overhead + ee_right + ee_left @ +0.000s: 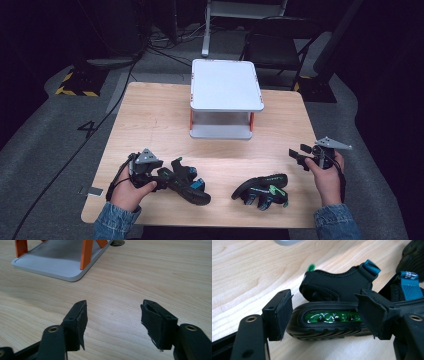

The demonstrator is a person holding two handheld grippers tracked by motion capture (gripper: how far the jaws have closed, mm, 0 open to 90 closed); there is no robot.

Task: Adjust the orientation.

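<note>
Two black sandals with green and blue trim lie near the table's front edge: one at the left (192, 186), one at the right (260, 190). My left gripper (161, 176) is open, its jaws standing on either side of the left sandal's heel (329, 320). There the green window in the sole sits between the pads (283, 315), and whether they touch it I cannot tell. My right gripper (300, 155) hovers open over bare wood (113, 320), to the right of the right sandal, with nothing between its jaws.
A white two-level stand (226, 85) with orange legs (86, 253) sits at the middle back of the wooden table (150, 115); its lower shelf (57, 265) lies ahead of my right gripper. Dark floor, cables and a folding chair (272, 47) lie beyond.
</note>
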